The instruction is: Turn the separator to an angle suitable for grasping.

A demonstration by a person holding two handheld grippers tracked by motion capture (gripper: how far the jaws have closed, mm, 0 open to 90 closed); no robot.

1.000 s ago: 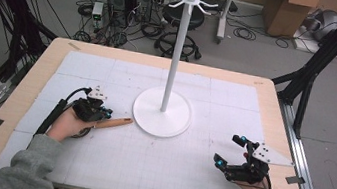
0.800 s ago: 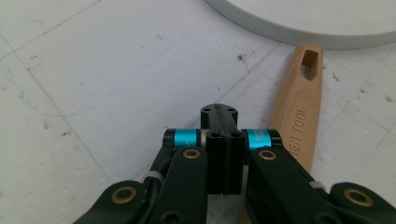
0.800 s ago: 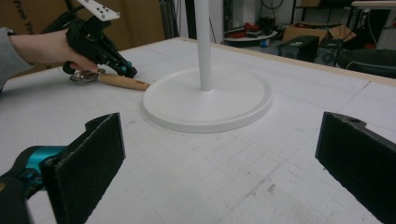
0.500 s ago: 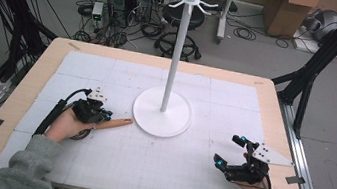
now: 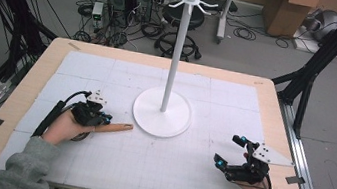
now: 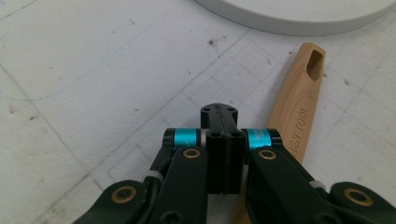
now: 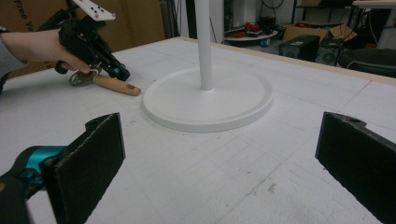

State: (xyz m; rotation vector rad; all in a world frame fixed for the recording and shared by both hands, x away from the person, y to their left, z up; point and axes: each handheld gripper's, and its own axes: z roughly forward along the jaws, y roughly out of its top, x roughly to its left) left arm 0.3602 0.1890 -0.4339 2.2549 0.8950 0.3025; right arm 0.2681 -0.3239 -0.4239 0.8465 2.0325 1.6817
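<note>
Wooden-handled tool (image 5: pixel 113 128) on table | left tongs (image 6: pixel 223 122) closed, empty, above it | right tongs (image 7: pixel 219 154) wide open

**Colours on the desk**

The desk (image 5: pixel 11 116) has a pale wood border around a white mat ruled with a fine grey grid (image 5: pixel 155 168). The stand (image 5: pixel 161 118) is plain white, base and pole alike. The utensil's handle (image 6: pixel 294 112) is light tan wood with darker stamped lettering. The left tool (image 6: pixel 223 122) is black with teal bands and brass-coloured rivets. The right tool (image 7: pixel 224 158) has black pads and a teal band. The sleeves (image 5: pixel 24 169) are grey.
</note>
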